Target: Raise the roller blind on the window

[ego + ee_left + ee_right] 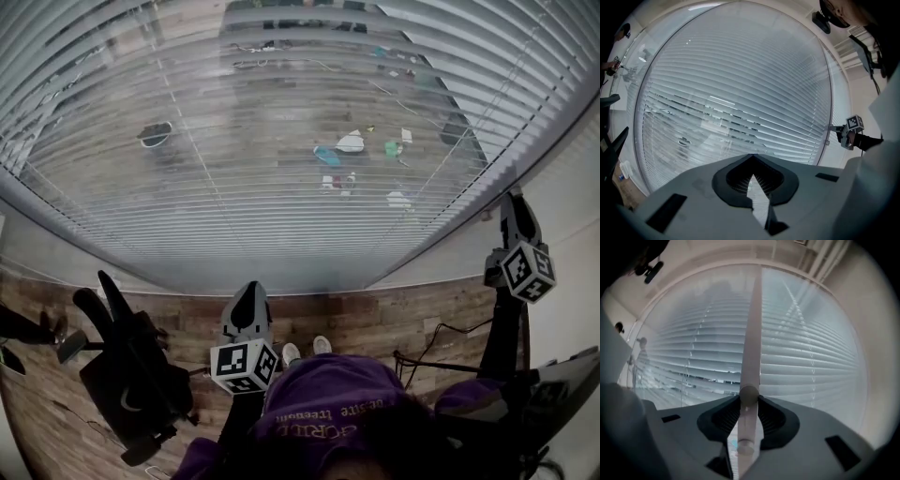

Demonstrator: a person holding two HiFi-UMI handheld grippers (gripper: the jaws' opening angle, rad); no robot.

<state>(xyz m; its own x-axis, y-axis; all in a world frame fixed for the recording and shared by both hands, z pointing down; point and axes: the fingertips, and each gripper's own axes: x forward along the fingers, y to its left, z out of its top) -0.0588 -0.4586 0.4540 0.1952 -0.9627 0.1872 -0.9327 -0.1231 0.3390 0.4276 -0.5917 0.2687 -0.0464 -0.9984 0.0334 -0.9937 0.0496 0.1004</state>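
Observation:
A slatted blind point(281, 141) hangs down over the whole window, its slats tilted part open. My right gripper point(514, 211) is raised at the blind's right edge. In the right gripper view it point(749, 397) is shut on a pale round wand point(752, 333) that runs straight up from the jaws toward the top of the blind point(811, 348). My left gripper point(248, 300) is lower, near the middle, and points at the blind point(740, 84) without touching it. Its tips point(752, 176) meet with nothing between them. The left gripper view also catches the right gripper point(836, 129) at the far right.
A black office chair point(131, 375) stands on the wood floor at the left. The person's shoes point(305, 349) and purple top point(328, 412) are below me. A cable point(441, 333) trails on the floor at the right, beside a white wall point(572, 187).

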